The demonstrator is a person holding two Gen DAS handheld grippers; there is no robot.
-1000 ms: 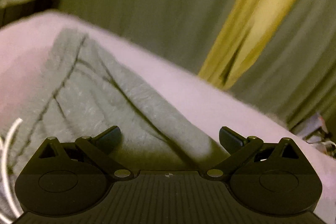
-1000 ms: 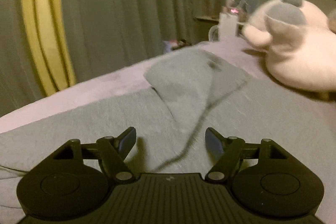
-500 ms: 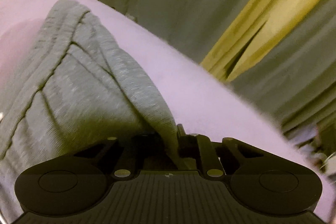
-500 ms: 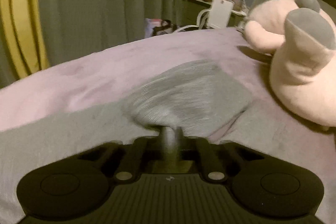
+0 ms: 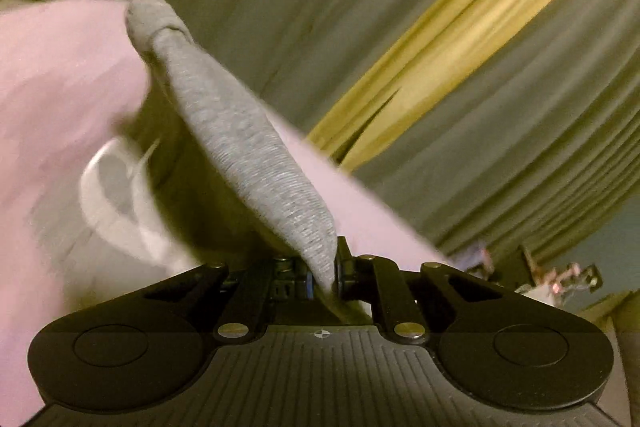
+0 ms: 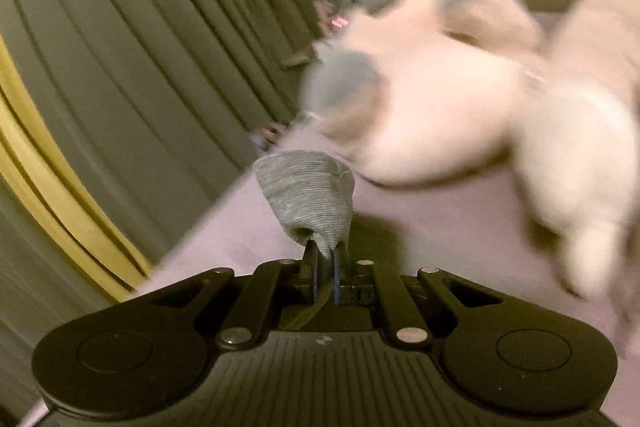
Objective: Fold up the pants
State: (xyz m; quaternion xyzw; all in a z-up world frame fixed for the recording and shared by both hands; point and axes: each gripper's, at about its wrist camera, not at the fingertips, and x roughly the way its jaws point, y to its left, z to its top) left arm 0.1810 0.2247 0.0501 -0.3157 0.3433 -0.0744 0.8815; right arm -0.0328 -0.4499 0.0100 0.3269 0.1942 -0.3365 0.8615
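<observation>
Between the closed fingers of the left hand-held gripper (image 5: pixel 325 273) a fold of the grey pants (image 5: pixel 248 139) is pinched, the jaws narrow on the cloth. From the grip the fabric runs up and away as a taut, ribbed band to a bunched end at the upper left, lifted off the pink bed (image 5: pixel 52 79). A white drawstring (image 5: pixel 108 195) loops blurred below the band, on the left. Past the bed's edge hang grey-green curtains (image 5: pixel 320 7), with a yellow curtain (image 5: pixel 472 39) slanting through them. At the far right, small blurred items stand against a bluish wall; what they are cannot be told.

On the right side, the right hand-held gripper (image 6: pixel 325 269) is likewise clamped on the pants (image 6: pixel 310 195), jaws nearly together with a thin tail of cloth between them. Above the fingertips the grey fabric flares into a short cone, raised clear of the bed (image 6: pixel 432 227). Just beyond it lies a large pale plush toy (image 6: pixel 460 107) with grey patches, blurred, resting on the bed. Left of it the grey-green curtains (image 6: pixel 140 47) hang, with a yellow strip (image 6: pixel 44 183) at the left edge.
</observation>
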